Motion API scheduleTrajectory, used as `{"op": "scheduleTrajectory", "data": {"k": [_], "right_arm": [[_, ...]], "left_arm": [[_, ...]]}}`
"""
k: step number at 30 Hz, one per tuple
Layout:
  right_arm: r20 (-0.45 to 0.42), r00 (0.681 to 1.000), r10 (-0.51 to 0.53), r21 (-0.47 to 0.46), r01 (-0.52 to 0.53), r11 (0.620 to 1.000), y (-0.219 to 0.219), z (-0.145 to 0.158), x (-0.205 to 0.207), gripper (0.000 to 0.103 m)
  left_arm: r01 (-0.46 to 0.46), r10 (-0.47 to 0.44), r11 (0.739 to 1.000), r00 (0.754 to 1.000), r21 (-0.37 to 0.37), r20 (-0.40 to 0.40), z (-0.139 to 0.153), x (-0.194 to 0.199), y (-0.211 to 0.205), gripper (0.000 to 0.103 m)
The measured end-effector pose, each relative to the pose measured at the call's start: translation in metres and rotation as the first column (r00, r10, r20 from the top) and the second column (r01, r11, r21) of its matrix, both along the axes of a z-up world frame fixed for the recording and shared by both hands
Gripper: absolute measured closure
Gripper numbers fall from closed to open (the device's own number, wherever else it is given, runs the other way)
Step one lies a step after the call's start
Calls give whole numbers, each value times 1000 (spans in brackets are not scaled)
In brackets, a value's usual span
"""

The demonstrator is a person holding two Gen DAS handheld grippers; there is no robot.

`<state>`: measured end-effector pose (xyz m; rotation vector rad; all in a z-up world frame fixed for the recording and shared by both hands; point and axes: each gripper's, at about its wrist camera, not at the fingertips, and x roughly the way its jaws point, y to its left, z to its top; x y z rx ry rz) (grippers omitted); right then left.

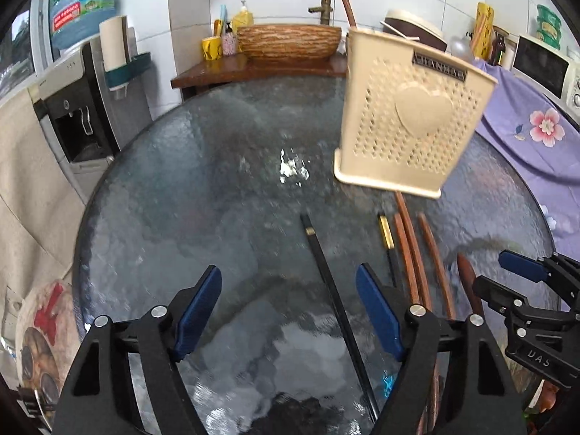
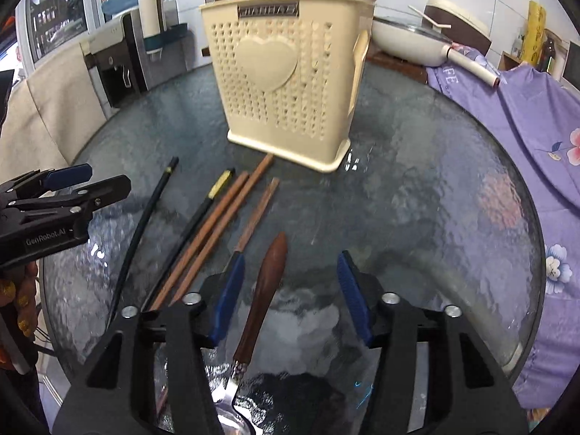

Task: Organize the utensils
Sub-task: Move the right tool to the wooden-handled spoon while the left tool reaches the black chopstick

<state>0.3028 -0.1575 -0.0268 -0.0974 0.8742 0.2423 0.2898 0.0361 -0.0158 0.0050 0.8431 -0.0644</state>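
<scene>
A cream perforated utensil holder (image 1: pixel 409 119) (image 2: pixel 286 72) with a heart on its front stands on the round glass table (image 1: pixel 181 199). In front of it lie a black chopstick (image 1: pixel 326 272) (image 2: pixel 145 217), a second black chopstick with a gold band (image 1: pixel 386 232) (image 2: pixel 214 192), brown wooden chopsticks (image 1: pixel 409 253) (image 2: pixel 217 232) and a spoon with a wooden handle (image 1: pixel 467 279) (image 2: pixel 268 282). My left gripper (image 1: pixel 290 308) (image 2: pixel 101 181) is open just above the table, the first black chopstick running between its fingers, untouched. My right gripper (image 2: pixel 290 297) (image 1: pixel 504 275) is open astride the spoon's handle, pads apart from it.
A water dispenser (image 1: pixel 76 119) stands at the left beyond the table's edge. Behind the table, a wooden basin (image 1: pixel 290 41) rests on a counter. A purple flowered cloth (image 2: pixel 525 127) drapes the right side, with a white pan (image 2: pixel 409 41) beside it. A cloth-covered chair (image 2: pixel 50 108) is at the left.
</scene>
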Motion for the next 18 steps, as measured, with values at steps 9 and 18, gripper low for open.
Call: {"op": "scheduleTrajectory", "data": {"k": [9,18], "right_arm": [[-57,998,5,3,-5,1000,4,-17,1,63],[-50,999,4,-9,-5,1000,7,-17,1,74]], "left_arm": [[10,-10,1000,999,-16,-44,-18,-5,-12,43],[10,-11,1000,998,-12,-69,-24,4,-19,58]]}}
